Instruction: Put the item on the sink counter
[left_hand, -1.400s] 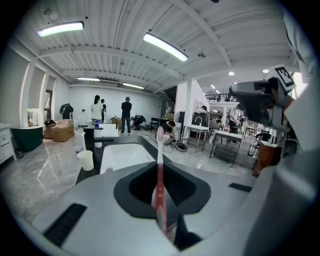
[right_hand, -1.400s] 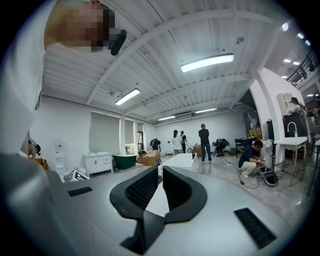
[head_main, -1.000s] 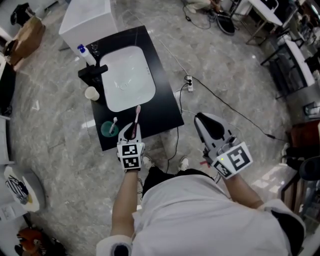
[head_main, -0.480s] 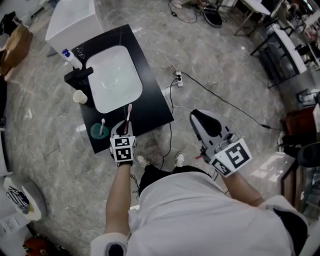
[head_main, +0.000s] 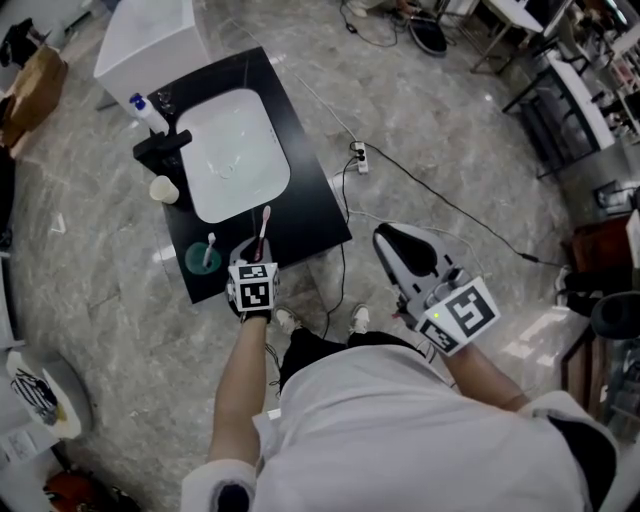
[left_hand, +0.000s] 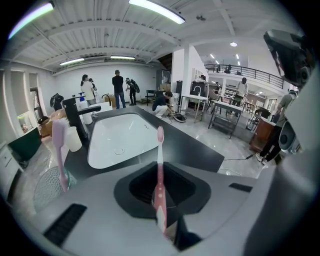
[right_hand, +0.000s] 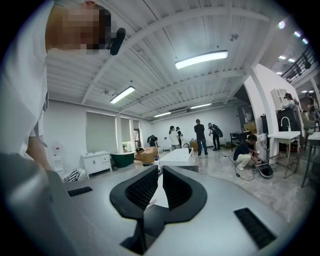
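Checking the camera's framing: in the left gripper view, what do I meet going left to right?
Pale pink toothbrush standing in a green cup → black faucet → white sink basin → pink-and-white toothbrush held in the jaws.

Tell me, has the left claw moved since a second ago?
Yes. The left claw, gripping the pink toothbrush, moved forward and down toward the white basin.
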